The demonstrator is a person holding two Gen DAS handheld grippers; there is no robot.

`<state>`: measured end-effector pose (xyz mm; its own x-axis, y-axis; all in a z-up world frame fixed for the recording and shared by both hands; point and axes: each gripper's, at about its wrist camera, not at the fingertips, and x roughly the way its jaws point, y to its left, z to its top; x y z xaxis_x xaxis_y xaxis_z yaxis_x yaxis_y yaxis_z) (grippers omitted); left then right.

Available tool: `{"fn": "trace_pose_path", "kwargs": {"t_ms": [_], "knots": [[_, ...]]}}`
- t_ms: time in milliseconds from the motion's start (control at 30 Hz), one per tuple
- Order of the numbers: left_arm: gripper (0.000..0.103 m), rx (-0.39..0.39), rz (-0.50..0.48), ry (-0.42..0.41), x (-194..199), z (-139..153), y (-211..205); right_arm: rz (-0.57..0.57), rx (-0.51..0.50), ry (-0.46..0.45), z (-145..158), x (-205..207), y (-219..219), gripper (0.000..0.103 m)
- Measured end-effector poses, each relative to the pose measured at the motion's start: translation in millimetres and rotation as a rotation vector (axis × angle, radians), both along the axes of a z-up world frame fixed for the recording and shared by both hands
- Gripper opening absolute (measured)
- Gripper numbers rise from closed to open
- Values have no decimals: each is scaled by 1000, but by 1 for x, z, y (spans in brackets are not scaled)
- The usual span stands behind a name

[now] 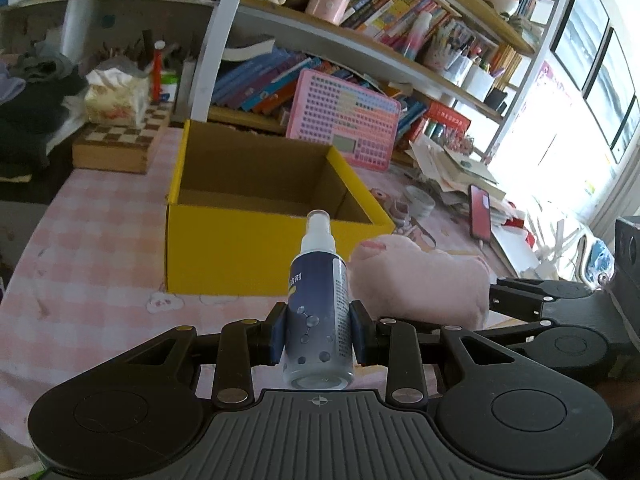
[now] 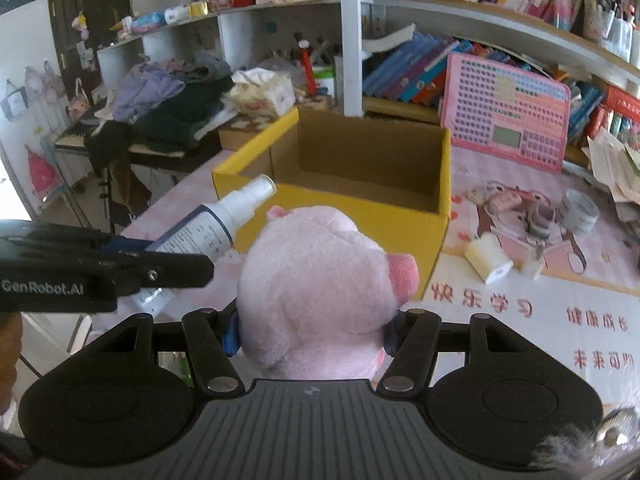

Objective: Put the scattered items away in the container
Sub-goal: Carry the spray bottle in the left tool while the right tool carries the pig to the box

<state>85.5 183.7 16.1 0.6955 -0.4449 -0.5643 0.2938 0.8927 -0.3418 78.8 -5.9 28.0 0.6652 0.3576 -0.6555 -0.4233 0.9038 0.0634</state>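
Hidden: bottle base was cut off behind my left gripper's body; the label print was too blurred to read. The pig's lower body sat out of sight behind my right gripper's frame.
Left gripper: my left gripper (image 1: 319,336) was clenched on a spray bottle (image 1: 319,312), blue pads pressed on both sides of its dark label, cap pointing toward the box.
Right gripper: my right gripper (image 2: 312,336) was grasping a pink plush pig (image 2: 320,296), jaws partway apart, pads sunk into the fur on either side.
Box: the yellow cardboard box (image 1: 224,248) stood open on the pink checked tablecloth (image 1: 92,236), just ahead of both held things; its inside showed bare brown cardboard.
Edges: the pig's snout was close to the box's near right corner; the bottle's cap (image 2: 262,190) lay near the near rim.
Room: clear cloth lay left of the box. To its right lay a roll of tape (image 2: 580,210), a small cream block (image 2: 488,258) and a phone (image 1: 480,212).
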Motion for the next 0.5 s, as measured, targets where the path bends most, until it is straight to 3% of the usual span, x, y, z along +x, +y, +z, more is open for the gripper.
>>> {"fn": "trace_pose_path", "kwargs": {"t_ms": [300, 500], "knots": [[31, -16, -2, -88, 26, 30, 4, 10, -10, -103, 28, 25, 10, 60], [31, 3, -4, -129, 70, 40, -5, 9, -51, -169, 39, 75, 13, 60]]}}
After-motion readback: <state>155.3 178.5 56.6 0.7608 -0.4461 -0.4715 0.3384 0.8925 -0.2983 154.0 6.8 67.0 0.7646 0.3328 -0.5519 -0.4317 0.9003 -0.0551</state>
